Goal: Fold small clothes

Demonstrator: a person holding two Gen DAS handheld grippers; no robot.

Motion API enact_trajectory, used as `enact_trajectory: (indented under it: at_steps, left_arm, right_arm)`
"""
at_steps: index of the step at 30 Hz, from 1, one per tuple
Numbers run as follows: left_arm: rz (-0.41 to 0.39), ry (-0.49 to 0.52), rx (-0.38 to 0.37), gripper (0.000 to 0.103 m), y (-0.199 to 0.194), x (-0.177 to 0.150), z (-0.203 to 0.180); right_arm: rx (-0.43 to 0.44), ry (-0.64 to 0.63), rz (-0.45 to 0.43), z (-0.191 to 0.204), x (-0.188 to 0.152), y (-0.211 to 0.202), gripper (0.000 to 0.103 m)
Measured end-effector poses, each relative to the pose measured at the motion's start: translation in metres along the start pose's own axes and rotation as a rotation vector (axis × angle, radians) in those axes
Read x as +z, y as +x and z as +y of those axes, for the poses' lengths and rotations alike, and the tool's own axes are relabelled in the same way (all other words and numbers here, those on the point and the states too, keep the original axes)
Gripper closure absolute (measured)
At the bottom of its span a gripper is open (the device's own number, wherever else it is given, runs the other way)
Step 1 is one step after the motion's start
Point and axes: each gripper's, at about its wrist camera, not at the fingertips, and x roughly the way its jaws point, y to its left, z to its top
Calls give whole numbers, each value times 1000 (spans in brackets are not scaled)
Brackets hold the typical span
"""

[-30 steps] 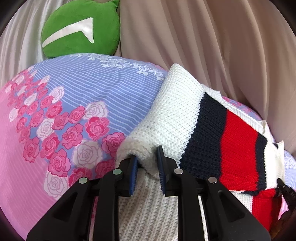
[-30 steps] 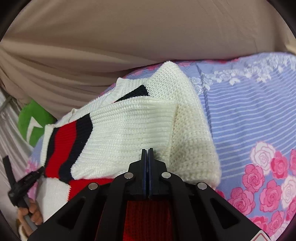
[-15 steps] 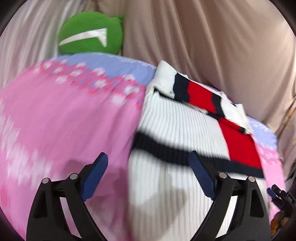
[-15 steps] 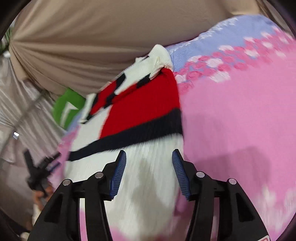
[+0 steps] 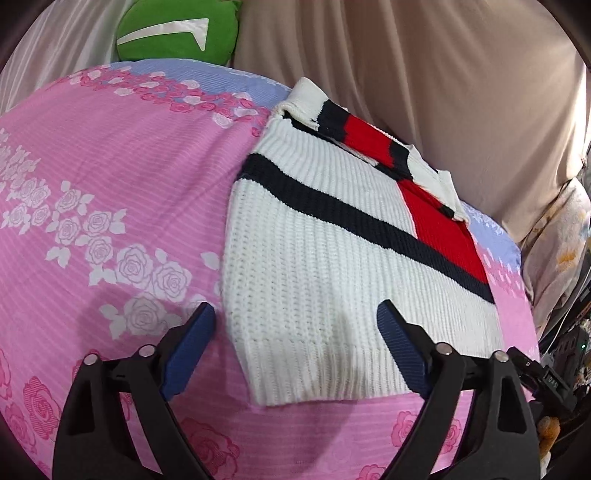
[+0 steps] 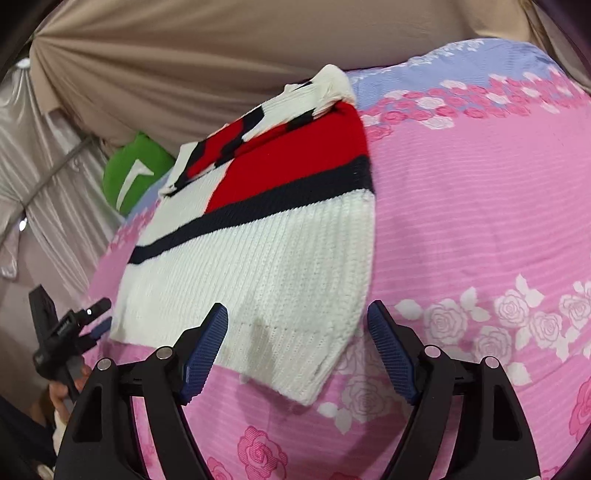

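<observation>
Lying folded flat on the floral bedsheet (image 5: 110, 177): knit sweater (image 5: 332, 266). Hovering near its hem, spread wide, gripping nothing: left gripper (image 5: 295, 347), right gripper (image 6: 297, 345).

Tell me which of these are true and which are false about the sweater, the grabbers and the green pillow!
1. The left gripper is open. True.
2. The right gripper is squeezing the sweater. False: its jaws are apart and hold nothing.
3. The sweater lies flat on the bedsheet. True.
4. The sweater is all white. False: it also has a red patch and dark navy stripes.
5. The green pillow sits on top of the sweater. False: it is apart from it, at the far edge of the bed.
</observation>
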Motion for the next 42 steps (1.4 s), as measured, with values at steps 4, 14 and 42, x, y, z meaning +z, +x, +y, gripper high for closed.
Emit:
enact_trajectory:
  at_steps: [4, 14, 42]
  left_arm:
    - [18, 25, 56, 76, 6, -2, -5]
    - [0, -6, -5, 97, -19, -10, -10]
    - [-283, 191, -132, 97, -147, 62, -76]
  right_arm:
    - [-10, 10, -3, -3, 0, 0, 39]
    - [60, 39, -54, -2, -14, -21, 96]
    - [358, -6, -475, -4, 47, -154, 96]
